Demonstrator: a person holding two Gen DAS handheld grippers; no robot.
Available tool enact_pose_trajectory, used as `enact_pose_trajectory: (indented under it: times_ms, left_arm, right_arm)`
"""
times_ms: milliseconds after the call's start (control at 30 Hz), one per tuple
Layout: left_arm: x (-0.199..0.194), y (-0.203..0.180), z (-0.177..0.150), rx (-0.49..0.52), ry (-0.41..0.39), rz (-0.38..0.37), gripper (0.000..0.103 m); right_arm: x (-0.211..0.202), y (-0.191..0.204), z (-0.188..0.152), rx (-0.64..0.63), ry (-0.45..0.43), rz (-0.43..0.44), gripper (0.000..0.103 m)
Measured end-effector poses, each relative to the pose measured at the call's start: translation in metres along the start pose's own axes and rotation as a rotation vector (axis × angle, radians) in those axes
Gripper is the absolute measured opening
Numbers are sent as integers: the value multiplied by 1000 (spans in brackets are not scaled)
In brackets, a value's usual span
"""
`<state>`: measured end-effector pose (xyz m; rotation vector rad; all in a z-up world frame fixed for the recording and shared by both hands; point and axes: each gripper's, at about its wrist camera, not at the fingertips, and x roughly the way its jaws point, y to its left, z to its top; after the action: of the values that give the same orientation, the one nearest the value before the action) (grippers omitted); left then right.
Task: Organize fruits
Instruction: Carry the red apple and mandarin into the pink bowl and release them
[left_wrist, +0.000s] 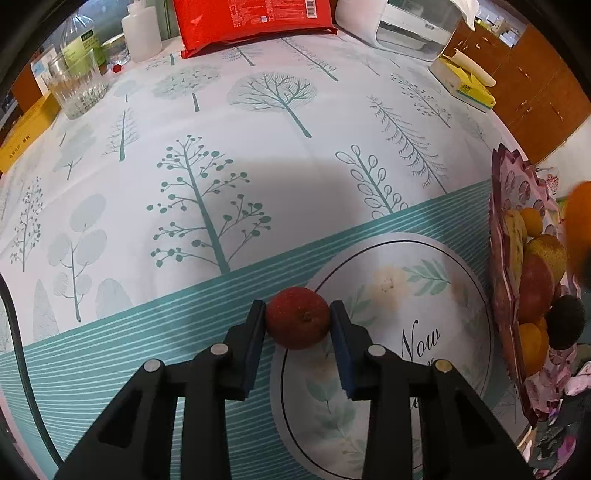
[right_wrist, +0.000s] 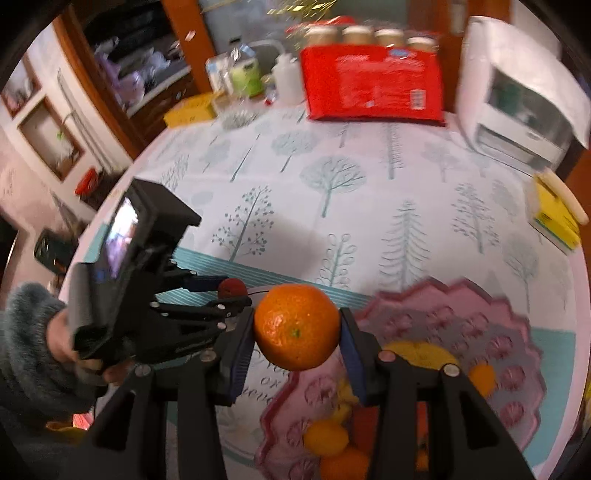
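Red apple (left_wrist: 297, 317) between left jaws — orange (right_wrist: 296, 326) between right jaws.

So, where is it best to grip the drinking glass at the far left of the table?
Grip the drinking glass across its middle wall, coming from the near side, a judgement: it stands upright with its mouth open, and bottles crowd behind it.

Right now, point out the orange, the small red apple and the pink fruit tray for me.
orange (right_wrist: 296, 326): right wrist view, middle of its peel, between the right gripper's fingers.
small red apple (left_wrist: 297, 318): left wrist view, middle of its skin, between the left gripper's fingers.
pink fruit tray (right_wrist: 491, 314): right wrist view, bare embossed inner wall.
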<state>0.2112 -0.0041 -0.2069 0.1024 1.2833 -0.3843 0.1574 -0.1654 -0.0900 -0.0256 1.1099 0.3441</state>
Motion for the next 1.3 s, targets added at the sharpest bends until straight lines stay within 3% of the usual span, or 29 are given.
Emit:
enact_pose_trajectory:
  times_ms: [267, 567, 800, 1067, 1300]
  left_arm:
    - [-69, -23, 1, 67, -108, -46, 33]
    - [-138, -98, 7, 248, -227, -138, 33]
    - [-133, -157, 4, 354, -211, -147, 33]
    - [-98, -181, 15, 354, -154, -118, 33]
    - [-64, -192, 36, 330, -116, -70, 33]
  right_arm:
    - [-65, -44, -58, 243, -91, -103, 44]
    - [-104, -88, -125, 463, -111, -256, 44]
    - [-106, -106, -151, 536, -95, -296, 44]
    - [-94, -128, -149, 543, -82, -291, 44]
    - [-75, -127, -125, 454, -70, -191, 44]
